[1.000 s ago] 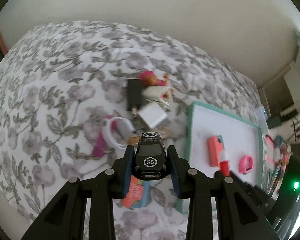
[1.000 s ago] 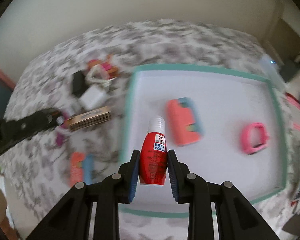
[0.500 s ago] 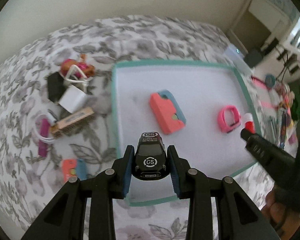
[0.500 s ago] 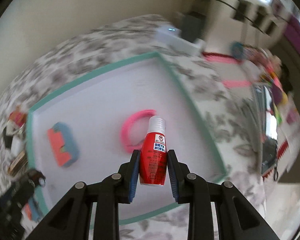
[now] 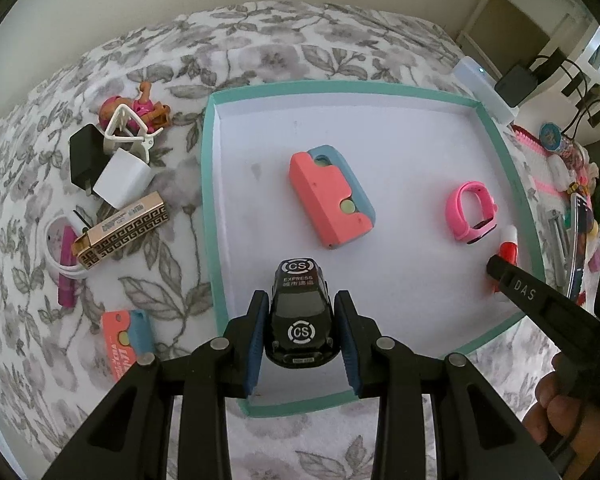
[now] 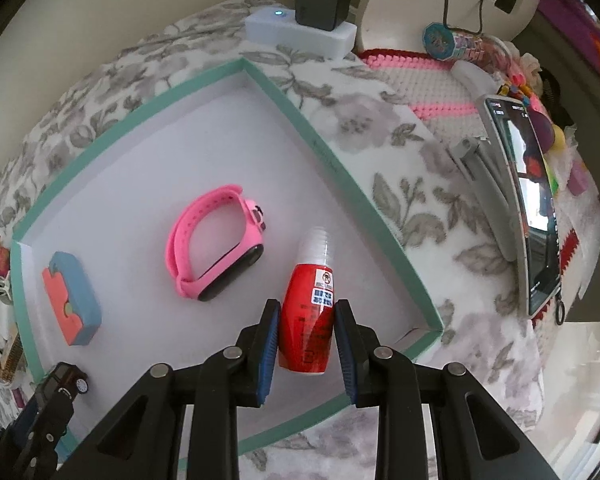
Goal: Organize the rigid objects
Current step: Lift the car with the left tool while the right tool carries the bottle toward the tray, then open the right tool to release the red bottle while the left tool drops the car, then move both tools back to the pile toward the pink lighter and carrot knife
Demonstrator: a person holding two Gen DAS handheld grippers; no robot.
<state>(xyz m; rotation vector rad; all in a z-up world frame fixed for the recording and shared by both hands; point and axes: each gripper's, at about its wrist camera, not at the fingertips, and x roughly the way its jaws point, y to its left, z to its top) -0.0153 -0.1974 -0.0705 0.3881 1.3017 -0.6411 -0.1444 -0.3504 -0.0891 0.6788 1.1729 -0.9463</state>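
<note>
Both grippers have travelled from the loose items on the floral bedspread to positions over the teal-rimmed tray, each keeping its load. Left gripper: jaws clamped on a black toy car marked CS, held above the tray's near edge at 6 o'clock in the left wrist view. Right gripper: jaws clamped on a red bottle with a clear cap, held above the tray's near-right corner; in the left wrist view it shows at 3 o'clock, just inside the rim. Tray contents: one coral-and-blue case near the centre; one pink watch band at 3 o'clock from the case, lying apart from it. Bedspread, at 9 o'clock from the tray: a black adapter touching a white charger cube; a white clip lying over a pink doll; a gold patterned box; a white cable coil with a magenta stick across it; a second coral-and-blue case at 8 o'clock. Beyond the tray's far-right corner: a white box with a lit blue dot. Person's fingers visible at the lower right of the left wrist view.
</note>
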